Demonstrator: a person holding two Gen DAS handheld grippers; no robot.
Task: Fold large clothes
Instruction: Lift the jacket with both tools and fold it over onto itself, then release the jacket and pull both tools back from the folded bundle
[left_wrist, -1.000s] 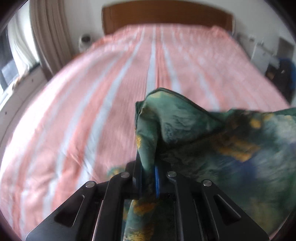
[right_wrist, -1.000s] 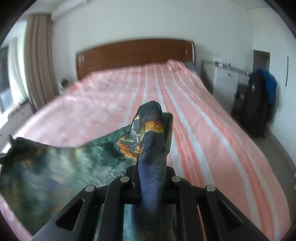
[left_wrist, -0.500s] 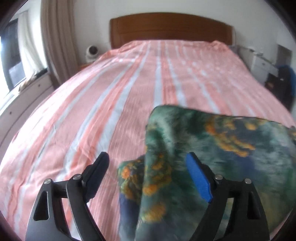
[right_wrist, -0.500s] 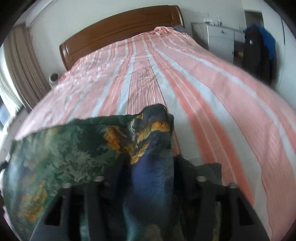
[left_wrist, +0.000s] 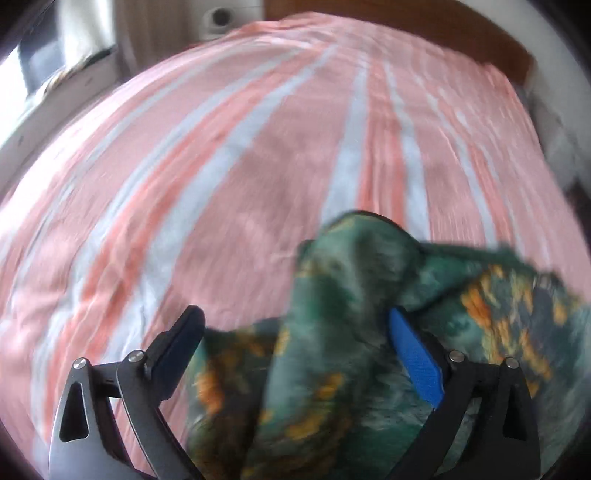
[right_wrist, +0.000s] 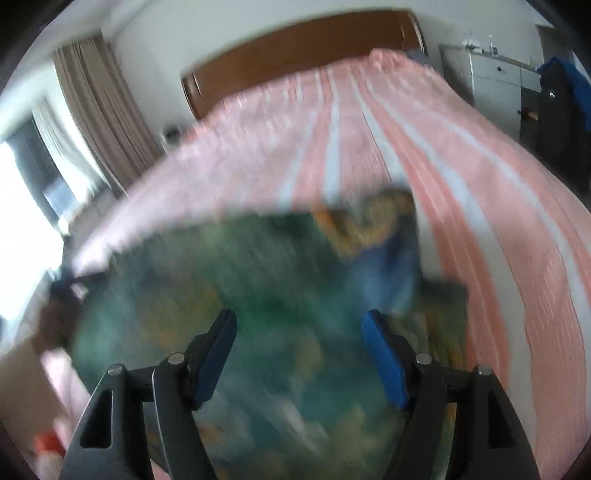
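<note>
A large green garment (left_wrist: 343, 295) with orange and blue print lies on the pink striped bed, rumpled at the near end. In the left wrist view my left gripper (left_wrist: 295, 325) is open, its fingers either side of a raised fold of the cloth and not pinching it. In the right wrist view, which is blurred, the garment (right_wrist: 280, 295) spreads out below my right gripper (right_wrist: 299, 325), which is open and holds nothing.
The bed (left_wrist: 258, 147) with pink and white striped cover fills both views, with a wooden headboard (right_wrist: 295, 48) at the far end. Curtains and a window (right_wrist: 92, 122) are at the left. A white cabinet (right_wrist: 491, 85) and dark hanging clothes (right_wrist: 557, 99) stand at the right.
Both grippers were shut on garment corners one second ago. They opened and let the cloth drop onto the bed. Both cameras have since pulled back and shifted.
</note>
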